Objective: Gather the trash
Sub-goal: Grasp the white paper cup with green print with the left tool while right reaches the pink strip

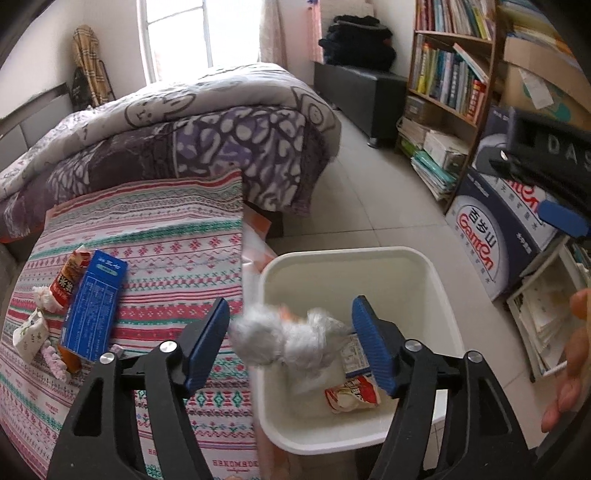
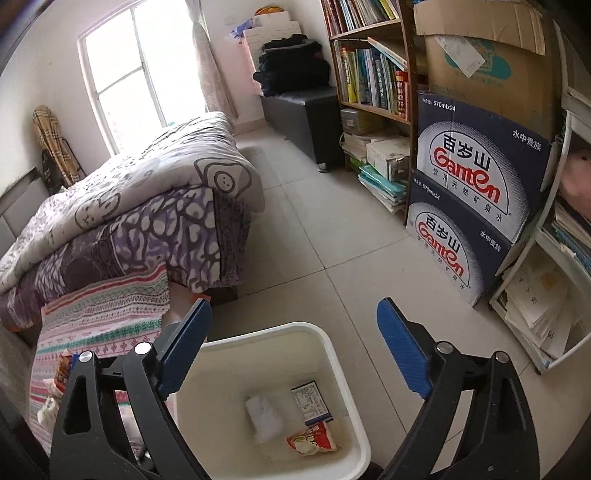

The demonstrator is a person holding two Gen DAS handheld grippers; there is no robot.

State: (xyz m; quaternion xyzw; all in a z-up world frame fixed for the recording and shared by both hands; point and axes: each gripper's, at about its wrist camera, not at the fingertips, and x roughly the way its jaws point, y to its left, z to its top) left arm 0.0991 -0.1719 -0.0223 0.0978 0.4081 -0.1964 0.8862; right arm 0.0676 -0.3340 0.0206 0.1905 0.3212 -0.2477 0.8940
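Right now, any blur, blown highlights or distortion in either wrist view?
Left wrist view: the white crumpled tissue wad between the open left hand-held gripper fingers is motion-blurred; the window is blown out; fisheye bends the wooden bookshelf. Right wrist view: sharp overall, window overexposed, the white plastic bin contents readable, edges vignetted black.

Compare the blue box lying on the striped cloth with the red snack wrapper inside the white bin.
The blue box is a rigid, flat-sided carton; the red snack wrapper is soft and crumpled. The box is blue with white print, the wrapper red and white. The box lies on the striped cloth, uncollected; the wrapper rests on the floor of the white bin. Both are packaging.
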